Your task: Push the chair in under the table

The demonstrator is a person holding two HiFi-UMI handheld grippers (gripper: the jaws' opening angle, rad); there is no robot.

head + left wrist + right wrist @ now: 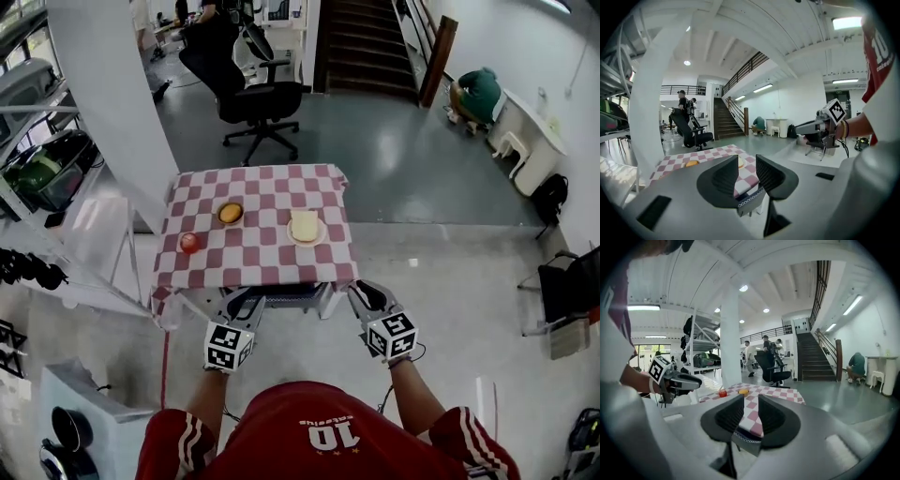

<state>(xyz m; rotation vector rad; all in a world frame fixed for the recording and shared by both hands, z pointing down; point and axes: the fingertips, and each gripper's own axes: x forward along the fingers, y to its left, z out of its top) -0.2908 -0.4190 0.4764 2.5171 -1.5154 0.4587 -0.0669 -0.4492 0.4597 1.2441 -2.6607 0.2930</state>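
Counter (pixel 281 170): a small square one, covered by a red-and-white checked cloth (pixel 267 258) that hangs over its edges.
Chair (pixel 284 297): pale, with a dark strip along its top. It stands at the counter's near edge between the two grippers, and only its top and parts of its frame show below the cloth.
Left gripper (pixel 746 164): at the near edge toward the near left corner, pointing toward the counter. Its fingers (pixel 725 177) are closed on the cloth's near hem, and the dark underside with its white trim shows between them.
Right gripper (pixel 751 401): at the near edge toward the near right corner. Its fingers (pixel 772 417) pinch the same hem, and the checked cloth runs from the counter top straight in between them.
Cloth's near flap: held up between the two grippers to about the level of the counter top, while the flap at the near left corner hangs down.
Red fruit (pixel 189 242): on the cloth near the left edge.
Orange dish (pixel 230 213): left of the middle, apart from the fruit.
Plate (pixel 320 234): right of the middle, with a pale square slice on it.
Office chair (pixel 248 89): black, on the floor (pixel 412 159) well beyond the far edge.
Staircase (pixel 366 42): at the far end of the room.
Person (pixel 480 94): in green, bent low beside a white desk at the far right.
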